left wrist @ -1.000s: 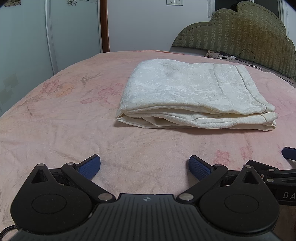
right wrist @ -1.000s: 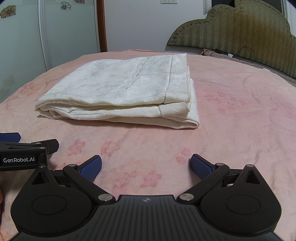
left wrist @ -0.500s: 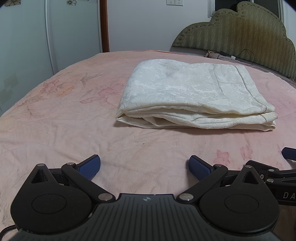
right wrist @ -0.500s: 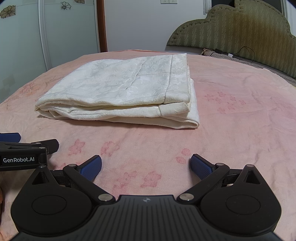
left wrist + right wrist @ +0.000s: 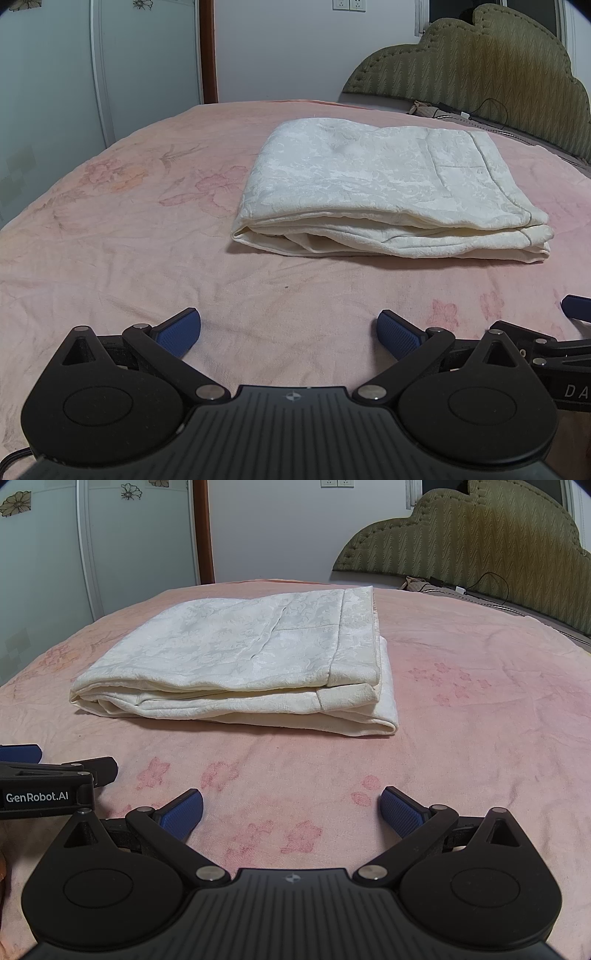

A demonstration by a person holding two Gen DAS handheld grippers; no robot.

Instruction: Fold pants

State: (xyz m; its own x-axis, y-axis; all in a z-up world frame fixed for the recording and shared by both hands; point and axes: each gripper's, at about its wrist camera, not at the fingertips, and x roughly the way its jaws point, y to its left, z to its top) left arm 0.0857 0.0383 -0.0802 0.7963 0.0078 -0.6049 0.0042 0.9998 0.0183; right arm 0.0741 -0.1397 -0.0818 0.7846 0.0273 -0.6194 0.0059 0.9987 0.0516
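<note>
Bedroom: pink floral bedsheet (image 5: 122, 258) over the bed, olive padded headboard (image 5: 491, 70) at the far right, pale wardrobe doors (image 5: 48, 92) at left, wall sockets (image 5: 349, 4) up top.

Cream pants (image 5: 384, 192) lie on the sheet, folded into a flat layered rectangle, stacked edges facing the cameras. In the left wrist view they sit ahead and right of centre; in the right wrist view (image 5: 240, 661) ahead and left of centre. So the bundle is between the two grippers and further up the bed.

Left gripper (image 5: 288, 328): fingers spread wide, blue pads (image 5: 177, 330) apart, nothing between them, low over the bare sheet, well short of the pants.

Right gripper (image 5: 291, 806): same, fingers spread, pads (image 5: 400, 812) apart, holding nothing, low over the sheet near the floral print, clear of the pants.

The grippers are side by side: the right one's finger shows at the right edge of the left view (image 5: 576, 306), the left one's body, marked GenRobot.AI, at the left edge of the right view.

A dark cable (image 5: 491, 587) lies along the base of the headboard.
</note>
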